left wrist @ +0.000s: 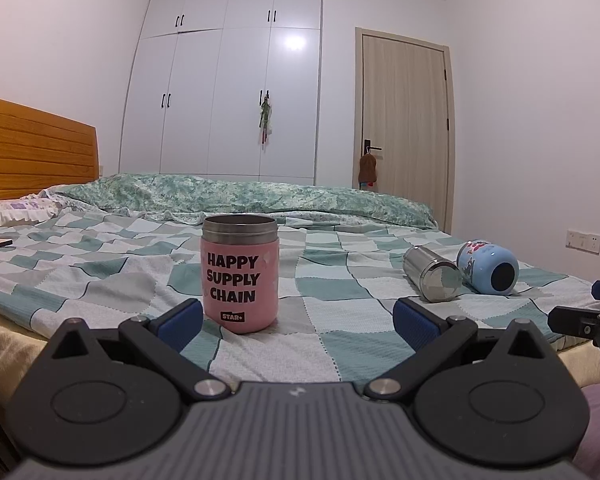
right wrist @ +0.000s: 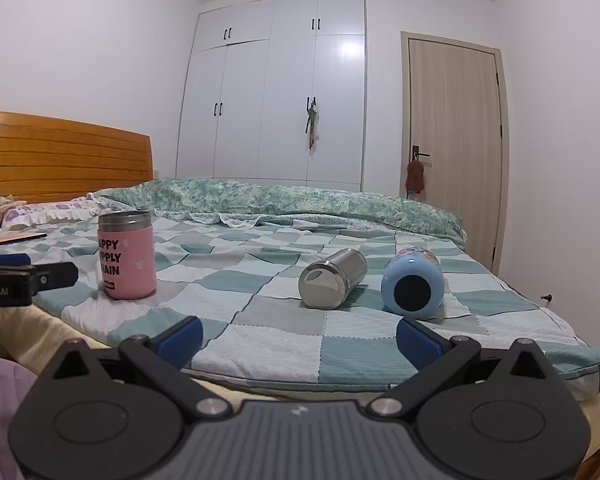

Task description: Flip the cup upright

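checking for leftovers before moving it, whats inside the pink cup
The pink cup stands upright with its mouth open; only a strip of bare steel inner wall shows. The bottom is hidden below the rim, so contents cannot be told.

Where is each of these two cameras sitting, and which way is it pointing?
Left wrist view: sits on the left gripper at the bed's edge, facing the upright pink steel cup; its own open blue-padded fingers show, with the right gripper at right.
Right wrist view: sits on the right gripper, facing the shiny steel cup lying on its side and the light blue bottle lying on its side; the left gripper pokes in at left.
Shared: checked bedspread, white wardrobe, all three vessels.
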A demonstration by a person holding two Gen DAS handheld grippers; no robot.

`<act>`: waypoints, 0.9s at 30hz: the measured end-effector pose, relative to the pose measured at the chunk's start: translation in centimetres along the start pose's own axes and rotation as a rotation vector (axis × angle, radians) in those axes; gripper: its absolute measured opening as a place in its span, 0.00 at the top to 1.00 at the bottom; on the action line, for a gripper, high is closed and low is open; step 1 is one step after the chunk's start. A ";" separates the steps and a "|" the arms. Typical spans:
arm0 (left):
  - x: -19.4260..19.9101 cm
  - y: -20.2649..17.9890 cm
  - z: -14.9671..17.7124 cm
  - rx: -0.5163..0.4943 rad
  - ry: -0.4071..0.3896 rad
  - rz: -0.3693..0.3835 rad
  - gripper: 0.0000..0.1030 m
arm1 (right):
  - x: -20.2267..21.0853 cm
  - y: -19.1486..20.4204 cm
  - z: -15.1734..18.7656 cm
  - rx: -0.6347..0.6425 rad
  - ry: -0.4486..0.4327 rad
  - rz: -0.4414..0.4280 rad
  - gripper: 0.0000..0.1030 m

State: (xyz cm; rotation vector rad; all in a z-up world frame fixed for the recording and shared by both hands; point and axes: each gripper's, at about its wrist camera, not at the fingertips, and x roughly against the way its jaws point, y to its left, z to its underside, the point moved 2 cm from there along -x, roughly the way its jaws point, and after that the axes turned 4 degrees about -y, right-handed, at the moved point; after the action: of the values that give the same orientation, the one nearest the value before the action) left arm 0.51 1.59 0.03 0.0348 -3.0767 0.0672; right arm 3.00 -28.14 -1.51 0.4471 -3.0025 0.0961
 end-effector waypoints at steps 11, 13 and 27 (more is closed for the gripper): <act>0.0 -0.1 0.0 0.002 0.000 0.002 0.00 | 0.0 0.0 0.0 -0.001 0.000 0.000 0.00; -0.1 -0.1 0.0 0.001 0.000 0.002 0.00 | 0.0 0.0 0.0 -0.001 0.000 0.000 0.00; -0.1 -0.2 0.0 0.003 -0.001 0.005 0.00 | 0.0 0.0 0.0 -0.001 0.000 0.000 0.00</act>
State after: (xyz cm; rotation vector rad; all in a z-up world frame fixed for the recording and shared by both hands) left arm 0.60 1.39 0.01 0.0278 -3.0781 0.0717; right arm 3.01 -28.16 -1.50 0.4471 -3.0022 0.0942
